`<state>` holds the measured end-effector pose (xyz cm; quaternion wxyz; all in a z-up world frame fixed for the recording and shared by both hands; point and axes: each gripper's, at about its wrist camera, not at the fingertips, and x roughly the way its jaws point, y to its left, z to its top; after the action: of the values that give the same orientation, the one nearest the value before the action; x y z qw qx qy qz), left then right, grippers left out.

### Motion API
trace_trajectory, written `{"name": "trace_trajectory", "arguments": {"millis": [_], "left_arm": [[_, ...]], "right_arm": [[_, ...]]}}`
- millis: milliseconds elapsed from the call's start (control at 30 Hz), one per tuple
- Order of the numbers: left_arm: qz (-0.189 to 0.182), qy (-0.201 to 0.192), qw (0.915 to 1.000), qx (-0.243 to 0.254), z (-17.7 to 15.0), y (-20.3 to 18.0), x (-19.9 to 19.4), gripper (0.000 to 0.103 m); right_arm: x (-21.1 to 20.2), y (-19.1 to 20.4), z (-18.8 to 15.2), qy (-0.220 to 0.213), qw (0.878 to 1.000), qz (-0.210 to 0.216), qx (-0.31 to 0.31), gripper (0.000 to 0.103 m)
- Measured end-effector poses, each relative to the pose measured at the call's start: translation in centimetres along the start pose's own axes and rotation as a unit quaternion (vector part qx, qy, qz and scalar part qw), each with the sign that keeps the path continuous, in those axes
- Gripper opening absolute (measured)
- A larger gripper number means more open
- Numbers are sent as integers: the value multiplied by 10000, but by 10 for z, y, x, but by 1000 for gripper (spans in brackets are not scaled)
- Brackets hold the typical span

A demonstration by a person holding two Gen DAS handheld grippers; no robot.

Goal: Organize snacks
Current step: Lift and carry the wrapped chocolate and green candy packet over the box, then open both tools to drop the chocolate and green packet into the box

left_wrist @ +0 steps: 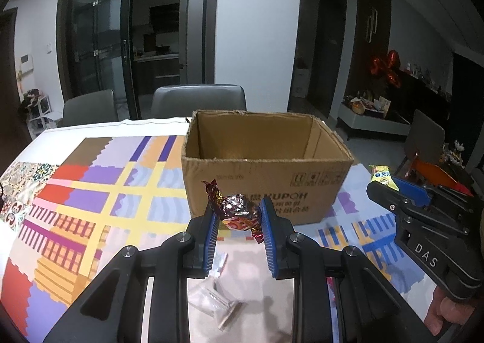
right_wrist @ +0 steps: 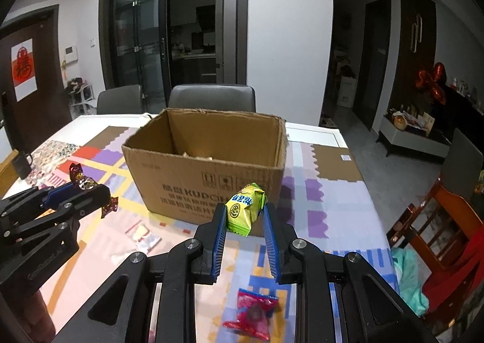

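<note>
An open cardboard box [left_wrist: 266, 189] [right_wrist: 211, 189] stands on the patterned tablecloth. My left gripper [left_wrist: 239, 216] is shut on a dark red foil-wrapped candy [left_wrist: 237, 213], held above the table in front of the box; it also shows in the right wrist view [right_wrist: 83, 189]. My right gripper [right_wrist: 244, 211] is shut on a yellow-green snack packet [right_wrist: 245, 208], held in front of the box's right front; it shows in the left wrist view [left_wrist: 393, 189] with the packet [left_wrist: 381, 176]. A red snack packet [right_wrist: 252, 312] lies on the table below the right gripper.
Clear-wrapped snacks [left_wrist: 213, 297] [right_wrist: 143, 235] lie on the tablecloth [left_wrist: 90, 192] near the front. Grey chairs [left_wrist: 198, 99] stand behind the table. A black mug [right_wrist: 21, 164] sits at the table's left edge. A wooden chair [right_wrist: 447, 222] with cloth stands to the right.
</note>
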<state>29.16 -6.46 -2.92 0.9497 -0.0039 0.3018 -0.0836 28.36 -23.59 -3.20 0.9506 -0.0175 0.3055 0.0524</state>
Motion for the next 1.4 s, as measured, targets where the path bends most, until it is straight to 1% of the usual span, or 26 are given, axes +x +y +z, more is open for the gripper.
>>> {"name": "trace_trajectory", "arguments": {"millis": [233, 500, 733, 1100, 1400], "left_arm": [[96, 5, 10000, 17, 16, 6, 8, 28], [136, -37, 9998, -105, 34, 15, 19, 27], [211, -105, 9997, -68, 50, 18, 25, 28], [194, -182, 9996, -31, 73, 24, 38, 28], [189, -233, 9995, 90, 90, 28, 58, 28]], "right_arm": [[7, 2, 19, -94, 9999, 103, -13, 25], [21, 5, 42, -180, 9995, 223, -138, 25], [31, 3, 56, -277, 9991, 269, -153, 25], [36, 9, 78, -457, 9982, 292, -269, 25], [55, 4, 91, -496, 9979, 286, -314, 25]]}}
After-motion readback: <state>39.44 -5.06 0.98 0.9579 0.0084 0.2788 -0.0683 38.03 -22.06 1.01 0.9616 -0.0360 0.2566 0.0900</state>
